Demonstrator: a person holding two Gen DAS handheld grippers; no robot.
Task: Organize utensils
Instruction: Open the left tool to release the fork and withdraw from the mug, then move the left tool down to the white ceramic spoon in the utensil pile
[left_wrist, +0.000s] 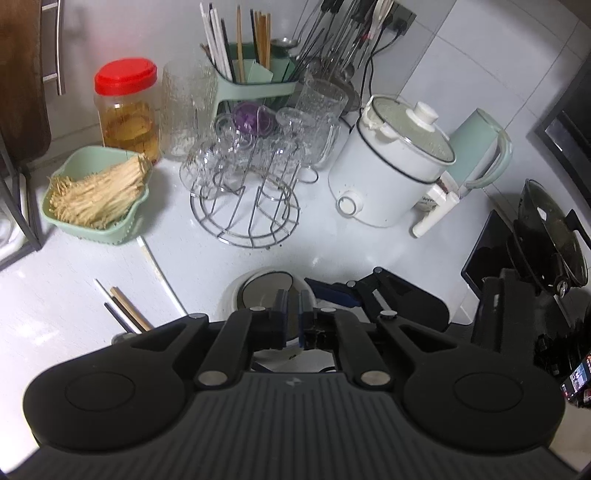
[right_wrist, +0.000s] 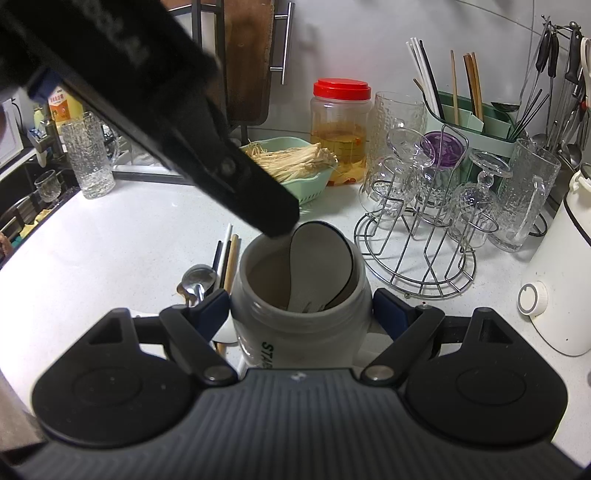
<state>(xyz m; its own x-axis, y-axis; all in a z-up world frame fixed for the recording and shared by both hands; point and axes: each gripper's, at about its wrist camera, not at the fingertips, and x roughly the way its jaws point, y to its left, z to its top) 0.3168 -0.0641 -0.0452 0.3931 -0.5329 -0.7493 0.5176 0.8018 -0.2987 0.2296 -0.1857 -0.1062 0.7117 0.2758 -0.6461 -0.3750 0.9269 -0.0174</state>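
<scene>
My right gripper (right_wrist: 301, 299) is shut on a white mug (right_wrist: 303, 332) that stands on the white counter. A white spoon (right_wrist: 317, 258) with a dark rim stands bowl-up inside it. My left gripper (right_wrist: 279, 227) reaches in from the upper left, jaws nearly together, pinching the spoon's upper rim. The left wrist view shows the same gripper (left_wrist: 293, 295) just over the spoon (left_wrist: 264, 286) and the mug's rim (left_wrist: 236, 291). Loose chopsticks (right_wrist: 227, 258) and metal spoons (right_wrist: 197, 280) lie left of the mug. A green utensil holder (right_wrist: 476, 122) with chopsticks stands at the back.
A wire rack of glasses (left_wrist: 243, 214) stands right behind the mug. A red-lidded jar (left_wrist: 127, 107) and a green basket of mushrooms (left_wrist: 96, 192) are at the back left. A white electric pot (left_wrist: 391, 166) and a dark wok (left_wrist: 550, 236) are on the right.
</scene>
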